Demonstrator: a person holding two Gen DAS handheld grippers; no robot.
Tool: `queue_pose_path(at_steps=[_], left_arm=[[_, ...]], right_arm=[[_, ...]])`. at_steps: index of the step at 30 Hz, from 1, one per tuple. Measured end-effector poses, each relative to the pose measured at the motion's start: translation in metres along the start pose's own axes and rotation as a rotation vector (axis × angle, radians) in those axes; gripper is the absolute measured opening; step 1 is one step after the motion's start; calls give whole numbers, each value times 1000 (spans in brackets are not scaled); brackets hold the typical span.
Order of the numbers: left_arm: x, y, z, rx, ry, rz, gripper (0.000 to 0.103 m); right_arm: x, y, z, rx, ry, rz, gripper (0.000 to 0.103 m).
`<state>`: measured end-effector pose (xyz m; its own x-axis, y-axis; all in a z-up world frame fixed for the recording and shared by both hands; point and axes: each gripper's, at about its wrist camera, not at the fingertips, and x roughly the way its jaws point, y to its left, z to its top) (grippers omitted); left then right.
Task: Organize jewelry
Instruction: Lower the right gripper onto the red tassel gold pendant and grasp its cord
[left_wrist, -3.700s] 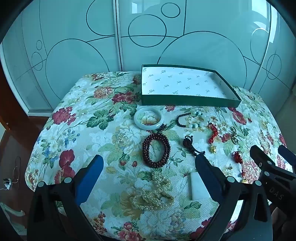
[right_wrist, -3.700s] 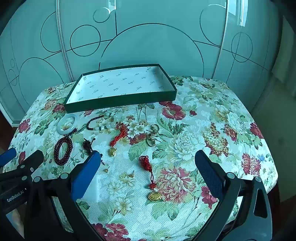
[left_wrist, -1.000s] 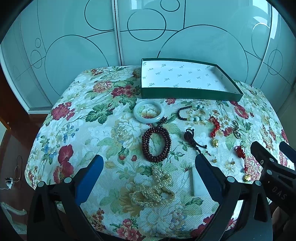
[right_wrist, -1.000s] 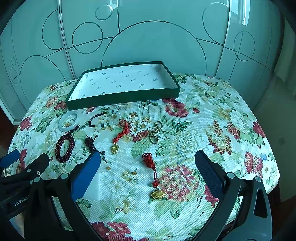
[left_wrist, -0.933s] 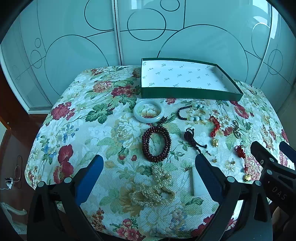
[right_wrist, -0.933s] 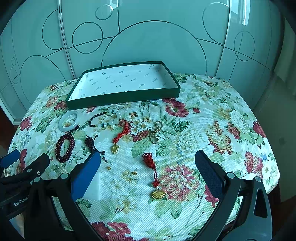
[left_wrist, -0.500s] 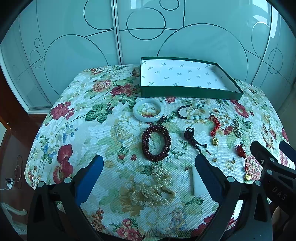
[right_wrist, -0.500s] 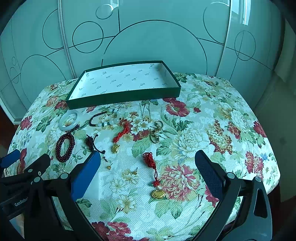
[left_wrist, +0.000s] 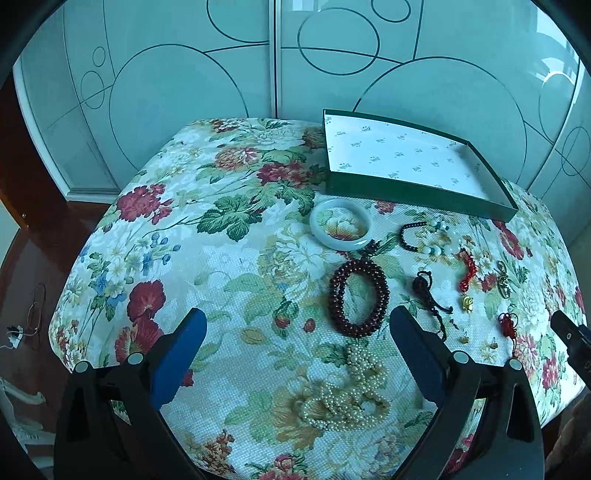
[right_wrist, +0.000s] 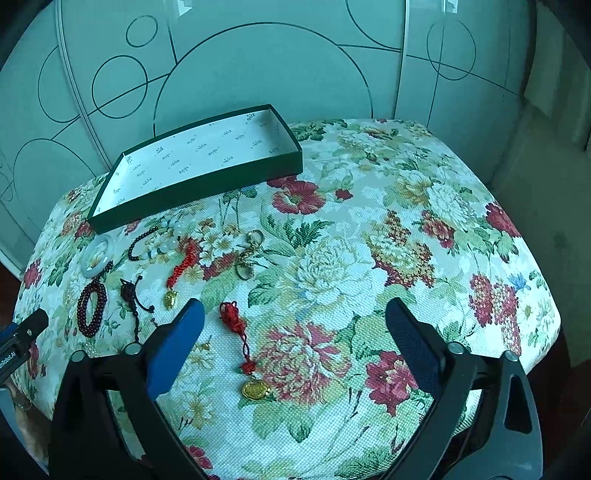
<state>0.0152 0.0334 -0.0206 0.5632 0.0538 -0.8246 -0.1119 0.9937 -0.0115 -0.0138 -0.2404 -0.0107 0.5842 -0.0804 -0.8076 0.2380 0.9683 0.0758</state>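
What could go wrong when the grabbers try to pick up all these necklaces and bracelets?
The pearl necklace lies in a tangled heap, so a grab might lift only part and let it slip. The red tassel charm is thin and flat on the cloth, easy to miss. The dark bead bracelet sits close to the black cord, so one may drag the other.

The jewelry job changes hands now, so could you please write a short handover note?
Left gripper: open, empty, above the pearls.
Right gripper: open, empty, jaws just been closing a little, red charm between them, untouched.
Box: at the back of the cloth, nothing in it.
Bangle, dark beads and the other pieces lie loose in front.
Done: nothing. Left: everything into the box.
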Motion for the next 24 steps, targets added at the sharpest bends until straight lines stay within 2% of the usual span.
queue_pose_path(at_steps=[1,4,12,24], left_arm=[[1,0,-1,5,1,3,99],[3,1,-5,12,8,6,98],[9,10,-13,-6,30,15,98],[13,9,-13,4,37,13,98]], right_arm=[[2,1,-3,-9,14,-1,76],[9,4,-13,-36,56,12,65],[18,22,-35,-110,112,48,50],[30,31,-27,-133,96,40,48]])
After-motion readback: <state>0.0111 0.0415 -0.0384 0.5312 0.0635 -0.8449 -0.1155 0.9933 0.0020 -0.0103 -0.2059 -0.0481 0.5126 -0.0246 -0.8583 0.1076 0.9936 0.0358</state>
